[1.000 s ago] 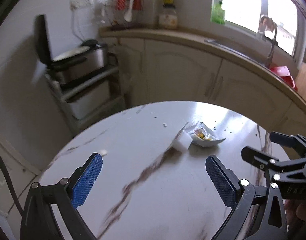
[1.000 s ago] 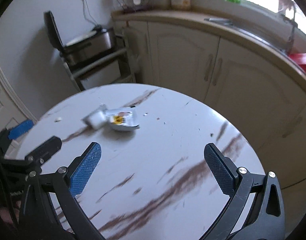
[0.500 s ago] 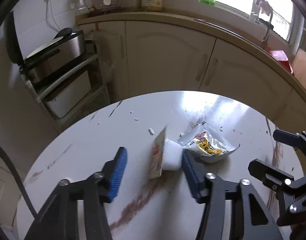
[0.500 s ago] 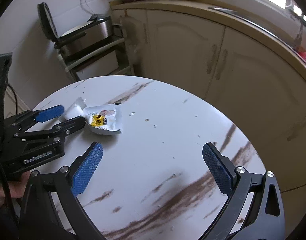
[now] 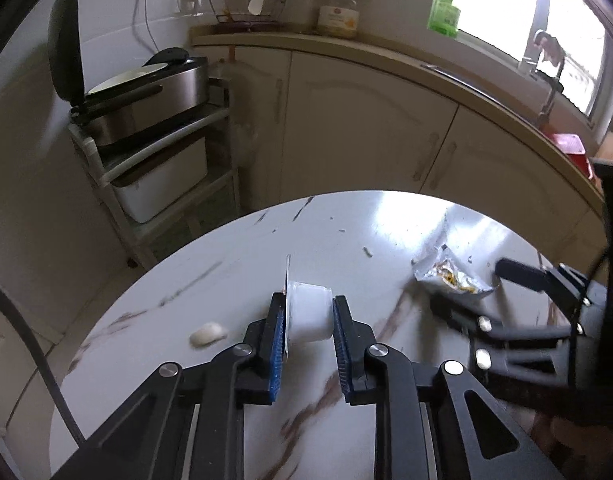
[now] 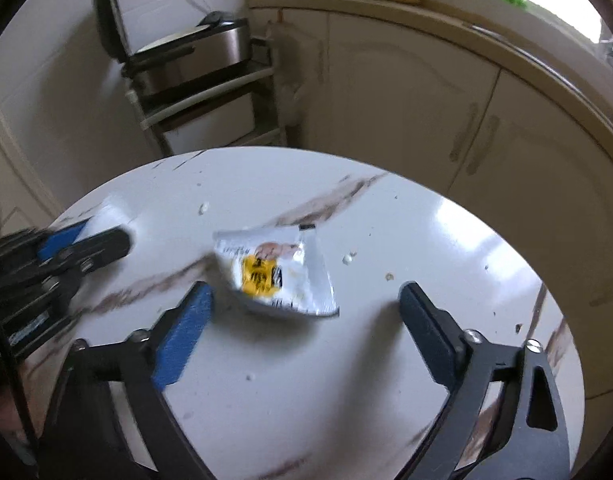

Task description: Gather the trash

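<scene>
The left gripper [image 5: 308,334] has just been closing and clamps a light, crushable plastic cup [image 5: 309,312] by its sides; the right gripper [image 6: 306,312] has just begun narrowing, wide around the flimsy foil wrapper [image 6: 276,270].

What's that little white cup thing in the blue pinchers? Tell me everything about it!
The little white cup looks like thin plastic. It lies on its side on the round marble table, its peeled foil lid still attached and standing up. The left gripper has just closed; its blue pads press on lid and base.
</scene>
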`<control>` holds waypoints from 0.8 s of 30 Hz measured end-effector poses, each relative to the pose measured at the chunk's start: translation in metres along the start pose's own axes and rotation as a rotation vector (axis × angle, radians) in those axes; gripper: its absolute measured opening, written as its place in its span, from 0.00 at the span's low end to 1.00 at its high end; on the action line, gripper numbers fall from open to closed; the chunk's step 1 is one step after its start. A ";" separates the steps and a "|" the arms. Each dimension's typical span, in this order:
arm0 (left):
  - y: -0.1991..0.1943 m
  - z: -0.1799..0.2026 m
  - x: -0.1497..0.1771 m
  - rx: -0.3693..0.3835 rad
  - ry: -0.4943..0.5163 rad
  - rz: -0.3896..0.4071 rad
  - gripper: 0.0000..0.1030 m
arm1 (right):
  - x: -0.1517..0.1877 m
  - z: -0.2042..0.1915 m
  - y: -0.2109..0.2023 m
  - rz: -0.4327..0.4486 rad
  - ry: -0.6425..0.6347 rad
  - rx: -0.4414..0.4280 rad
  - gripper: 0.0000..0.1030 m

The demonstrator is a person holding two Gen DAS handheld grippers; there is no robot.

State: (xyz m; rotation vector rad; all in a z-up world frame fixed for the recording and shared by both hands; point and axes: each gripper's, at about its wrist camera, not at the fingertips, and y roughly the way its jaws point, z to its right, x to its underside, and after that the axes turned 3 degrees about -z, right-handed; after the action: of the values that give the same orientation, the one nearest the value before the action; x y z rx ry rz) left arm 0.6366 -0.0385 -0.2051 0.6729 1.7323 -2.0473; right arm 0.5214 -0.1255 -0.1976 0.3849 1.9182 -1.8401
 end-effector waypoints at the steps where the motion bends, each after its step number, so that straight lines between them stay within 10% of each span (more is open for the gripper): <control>1: -0.001 0.000 0.001 0.002 -0.002 -0.001 0.18 | -0.001 -0.001 0.000 0.007 0.003 0.006 0.80; 4: -0.004 0.004 0.010 0.005 -0.004 -0.001 0.18 | -0.004 -0.009 -0.002 0.027 -0.037 -0.002 0.47; 13: -0.047 0.004 0.043 0.028 -0.008 0.023 0.18 | 0.001 0.004 -0.019 0.034 0.005 -0.102 0.15; 24: -0.104 0.028 0.077 0.038 0.017 0.059 0.18 | 0.046 0.024 -0.052 0.026 0.090 -0.166 0.12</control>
State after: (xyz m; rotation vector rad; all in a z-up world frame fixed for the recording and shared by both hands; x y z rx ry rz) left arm 0.5119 -0.0466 -0.1624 0.7467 1.6666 -2.0441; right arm 0.4587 -0.1580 -0.1758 0.4423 2.0975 -1.6582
